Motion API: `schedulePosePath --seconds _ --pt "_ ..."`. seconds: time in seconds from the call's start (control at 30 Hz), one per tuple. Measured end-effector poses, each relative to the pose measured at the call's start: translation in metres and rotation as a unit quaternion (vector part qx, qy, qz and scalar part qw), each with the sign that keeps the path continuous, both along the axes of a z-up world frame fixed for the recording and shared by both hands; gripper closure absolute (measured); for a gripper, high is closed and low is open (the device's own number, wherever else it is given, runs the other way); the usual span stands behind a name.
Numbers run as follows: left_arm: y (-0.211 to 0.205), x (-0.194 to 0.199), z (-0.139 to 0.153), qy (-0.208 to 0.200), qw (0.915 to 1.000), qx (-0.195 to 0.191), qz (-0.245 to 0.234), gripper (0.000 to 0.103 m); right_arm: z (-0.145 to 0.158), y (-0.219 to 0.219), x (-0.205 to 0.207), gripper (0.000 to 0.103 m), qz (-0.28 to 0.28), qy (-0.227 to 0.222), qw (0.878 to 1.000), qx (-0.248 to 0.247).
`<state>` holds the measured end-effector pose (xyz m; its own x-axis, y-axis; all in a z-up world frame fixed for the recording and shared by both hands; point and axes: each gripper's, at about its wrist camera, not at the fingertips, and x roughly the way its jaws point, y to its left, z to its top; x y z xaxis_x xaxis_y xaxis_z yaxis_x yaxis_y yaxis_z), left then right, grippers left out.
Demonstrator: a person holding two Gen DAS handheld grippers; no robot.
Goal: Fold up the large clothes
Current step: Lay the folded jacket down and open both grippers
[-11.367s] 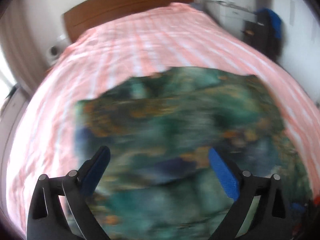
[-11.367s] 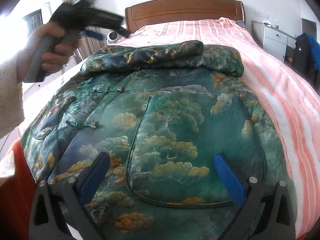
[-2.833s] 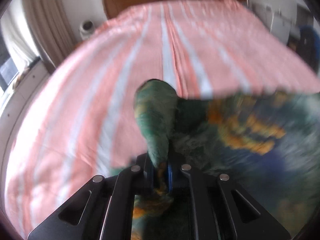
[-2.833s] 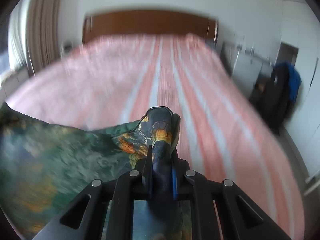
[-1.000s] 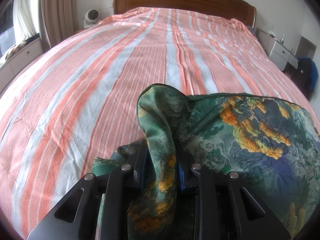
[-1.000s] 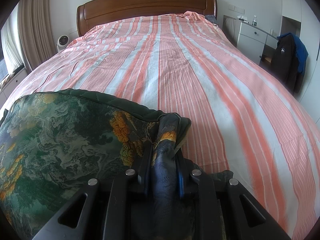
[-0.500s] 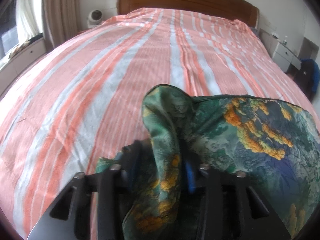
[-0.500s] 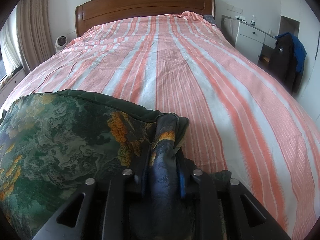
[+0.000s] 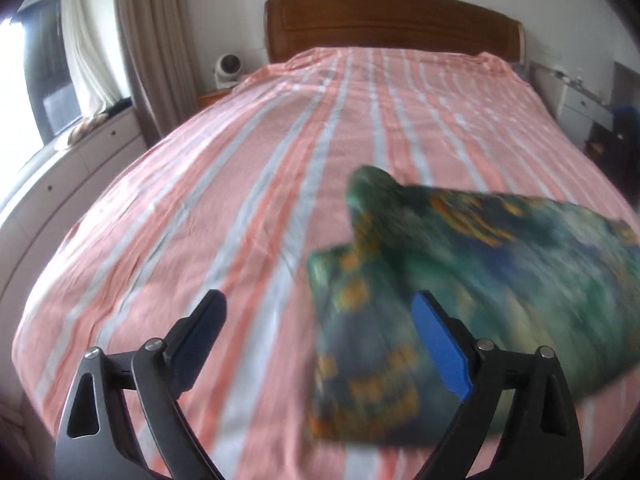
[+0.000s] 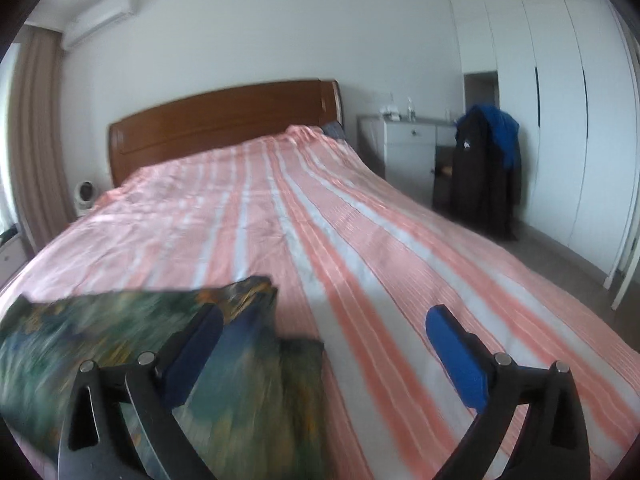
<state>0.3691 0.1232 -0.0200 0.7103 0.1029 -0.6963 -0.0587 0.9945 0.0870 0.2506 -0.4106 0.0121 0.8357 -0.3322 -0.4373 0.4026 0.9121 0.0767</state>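
A green garment [image 9: 460, 280] with gold and blue landscape print lies folded on the striped bed [image 9: 260, 184], blurred by motion. In the left wrist view it sits at the right, its near corner behind my right pad. My left gripper [image 9: 320, 316] hangs above the bed, jaws opening wide, nothing pressed between the blue pads. In the right wrist view the garment [image 10: 120, 320] lies at the lower left, partly behind one finger. My right gripper [image 10: 324, 332] is also opening wide and holds nothing, with bare bedspread between its pads.
A wooden headboard [image 9: 392, 24] closes the far end of the bed. A small white fan [image 9: 228, 68] and drawers stand at the left by curtains. At the right are a grey cabinet [image 10: 408, 148], a dark coat [image 10: 484, 176] and white wardrobes [image 10: 560, 100].
Both grippers have let go of the garment's corners, opened wide and pulled up and back. The garment has dropped onto the bed.
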Motion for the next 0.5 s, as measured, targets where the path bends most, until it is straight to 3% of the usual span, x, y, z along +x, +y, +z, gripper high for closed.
schedulePosePath --seconds 0.1,0.27,0.4,0.5 --pt "-0.02 -0.041 0.0 0.001 0.9994 -0.026 -0.022 0.004 -0.013 0.019 -0.048 0.002 0.025 0.003 1.0 -0.006" --pt "-0.06 -0.08 -0.019 0.033 0.9972 -0.047 -0.047 0.004 -0.054 0.04 -0.09 0.002 0.033 0.044 0.999 -0.004" --pt "-0.087 -0.109 -0.034 0.028 0.9967 -0.057 -0.051 0.004 -0.079 0.038 -0.104 0.002 0.033 0.083 0.995 0.04" --pt "-0.094 -0.122 -0.044 0.033 0.9957 -0.074 -0.044 0.004 -0.083 0.033 -0.105 0.002 0.034 0.085 0.994 0.052"
